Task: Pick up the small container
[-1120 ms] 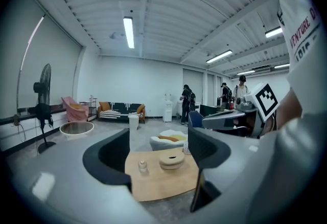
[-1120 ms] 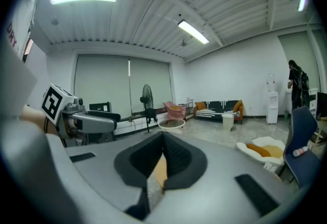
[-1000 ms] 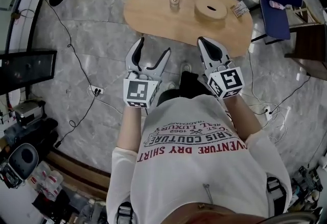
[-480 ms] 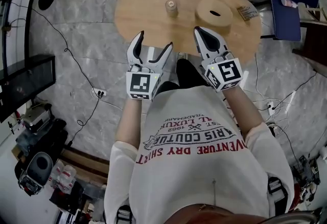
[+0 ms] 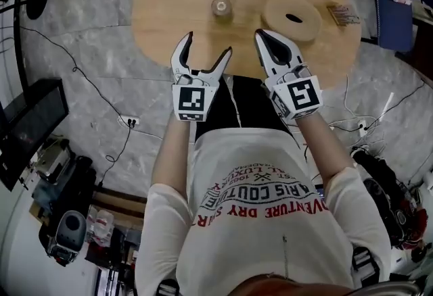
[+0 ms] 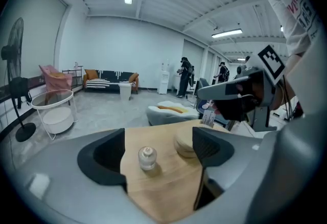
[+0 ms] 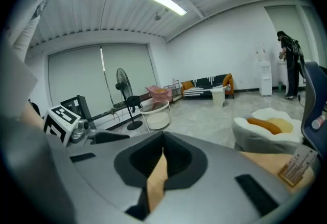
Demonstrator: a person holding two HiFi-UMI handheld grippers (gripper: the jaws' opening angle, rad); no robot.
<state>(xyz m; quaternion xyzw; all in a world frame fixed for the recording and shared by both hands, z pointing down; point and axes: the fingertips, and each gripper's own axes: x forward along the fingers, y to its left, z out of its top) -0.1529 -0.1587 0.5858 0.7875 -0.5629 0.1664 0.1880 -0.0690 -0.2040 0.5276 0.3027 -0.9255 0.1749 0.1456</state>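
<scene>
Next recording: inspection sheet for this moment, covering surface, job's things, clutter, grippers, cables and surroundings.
Surface: oval wooden table, mostly bare.
Job's things: small container upright on the table, untouched.
Clutter: round wooden disc with a centre hole; small packet at the table's right edge.
Grippers: left gripper opening, nothing between its jaws, container ahead; right gripper jaws together, empty.
Cables: loose cable to a power strip on the floor.
Surroundings: grey stone floor, blue chair, black monitor.
</scene>
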